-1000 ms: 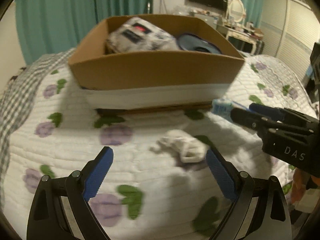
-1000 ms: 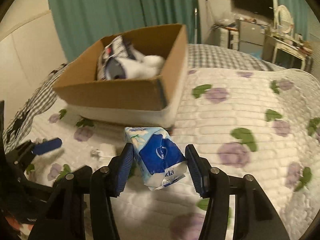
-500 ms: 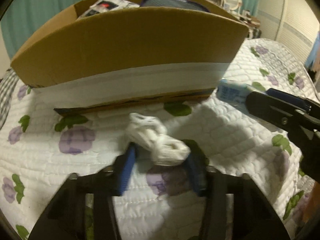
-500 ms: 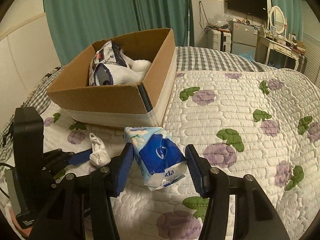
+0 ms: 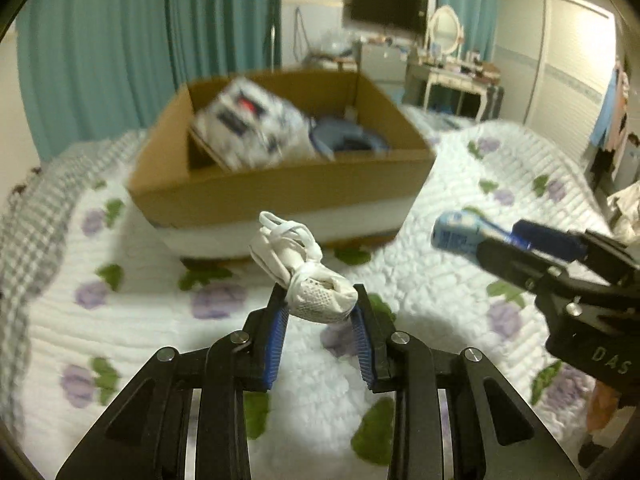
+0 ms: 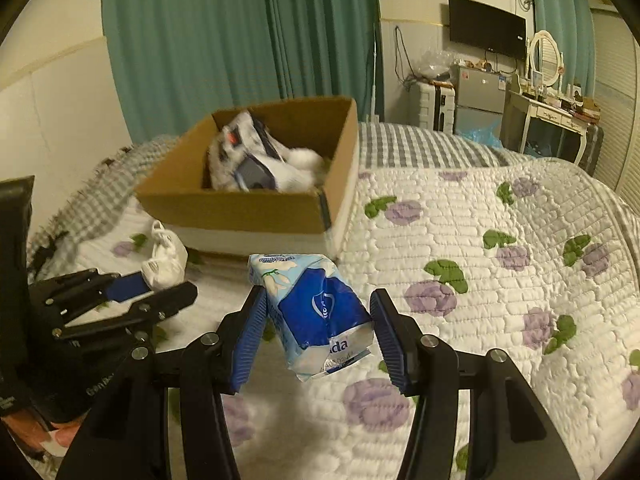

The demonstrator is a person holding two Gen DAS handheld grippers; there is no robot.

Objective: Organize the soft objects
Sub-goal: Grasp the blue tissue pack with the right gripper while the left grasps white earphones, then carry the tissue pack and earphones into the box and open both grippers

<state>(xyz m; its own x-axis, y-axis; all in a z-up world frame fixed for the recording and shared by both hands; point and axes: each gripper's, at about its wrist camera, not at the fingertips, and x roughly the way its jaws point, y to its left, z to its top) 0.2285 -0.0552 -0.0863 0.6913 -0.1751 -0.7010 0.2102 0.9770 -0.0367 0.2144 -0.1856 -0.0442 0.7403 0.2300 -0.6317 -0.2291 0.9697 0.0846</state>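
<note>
The left gripper [image 5: 320,312] grasps the light, soft white mask [image 5: 310,280] by its middle, the right gripper [image 6: 318,320] clenches the squashy tissue pack [image 6: 316,308], both held near the box [image 6: 248,204] at 12 o'clock.

Dim warm indoor light, fisheye-bent dark edges, left view blurred by motion.

Teal curtains [image 6: 240,40] hang at the upper left. A black television [image 6: 486,26] is on the cream wall [image 6: 412,8] at the upper right, above a white dressing table [image 6: 552,114] with an oval mirror [image 6: 542,56].
</note>
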